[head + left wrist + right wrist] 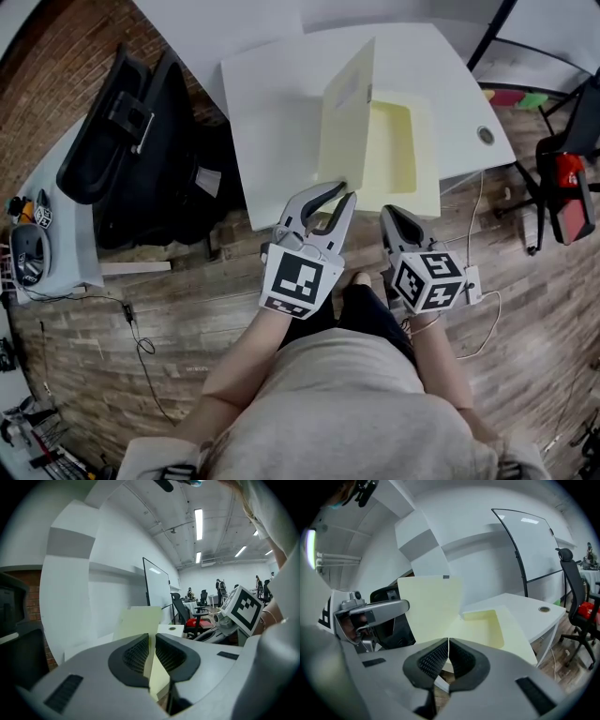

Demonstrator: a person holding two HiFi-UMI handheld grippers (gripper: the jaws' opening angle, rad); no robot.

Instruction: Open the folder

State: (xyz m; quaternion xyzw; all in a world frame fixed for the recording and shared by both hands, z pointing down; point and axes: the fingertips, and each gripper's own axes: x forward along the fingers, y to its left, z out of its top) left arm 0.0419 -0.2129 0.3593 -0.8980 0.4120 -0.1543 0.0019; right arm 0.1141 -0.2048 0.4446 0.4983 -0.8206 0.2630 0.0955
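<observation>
Head view: pale yellow card folder (361, 131) lies on the white tabletop (272, 122), its near edge along the tabletop's near edge. The spine runs away from the person.

- Front cover (345, 103) stands almost upright on the spine. The back panel (403, 155) lies flat, with an inner pocket showing.
- Left tongs (342, 192) pinch the cover at its near lower corner. The left gripper view shows the ribbed pads pressed on the card from both sides, sheet edge-on between them. My guess is a low corner hold lets the wrist swing the whole leaf about the spine without bending it.
- Right tongs (392, 214) are pressed together at the near edge of the back panel. The right gripper view shows only a hairline gap, and I cannot tell if the panel's edge is nipped in it. They are probably placed there to stop the folder sliding or lifting with the cover.
- Task looks about half done: the cover is up but not yet laid flat toward the tabletop's left edge.
</observation>
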